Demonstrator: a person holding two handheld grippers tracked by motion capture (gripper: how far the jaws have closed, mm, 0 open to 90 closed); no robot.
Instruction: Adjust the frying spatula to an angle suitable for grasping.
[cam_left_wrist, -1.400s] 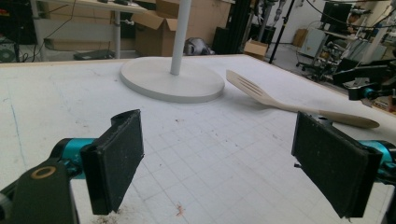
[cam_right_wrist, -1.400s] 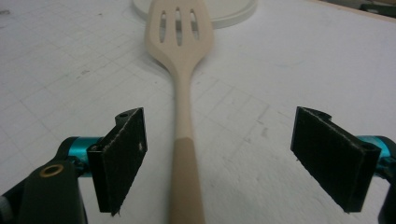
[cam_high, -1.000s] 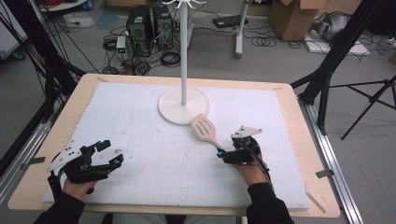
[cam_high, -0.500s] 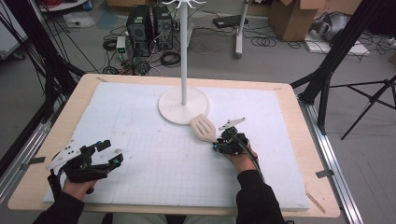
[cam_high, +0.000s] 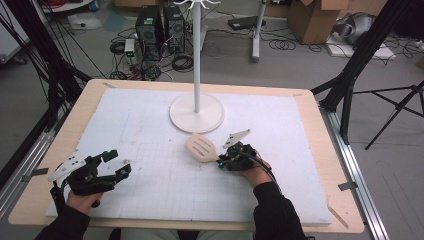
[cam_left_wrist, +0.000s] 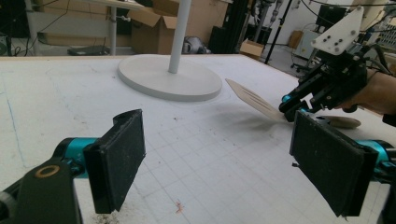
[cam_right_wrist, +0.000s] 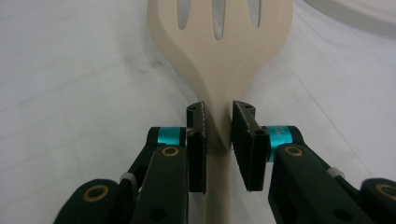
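A pale wooden slotted spatula (cam_high: 200, 146) lies near the middle of the white mat, its head toward the stand. My right gripper (cam_high: 220, 161) is shut on its neck just behind the head; its jaws have just been closing with the handle between them. In the right gripper view both pads press the handle's sides, right gripper (cam_right_wrist: 218, 135), spatula (cam_right_wrist: 219, 46). In the left gripper view the spatula (cam_left_wrist: 252, 97) looks tilted, head raised, its handle end on the mat. My left gripper (cam_high: 119, 162) rests at the mat's near left, open with nothing between its jaws (cam_left_wrist: 219, 158).
A white pole stand with a round base (cam_high: 196, 114) stands at the mat's far centre, just beyond the spatula's head. The white gridded mat (cam_high: 150, 130) covers a wooden table (cam_high: 345, 210). Boxes, cables and tripod legs lie on the floor beyond.
The right gripper slid left along the handle toward the spatula's head and closed on it. The spatula's head shifted slightly left and nearer. The left gripper has stayed put.
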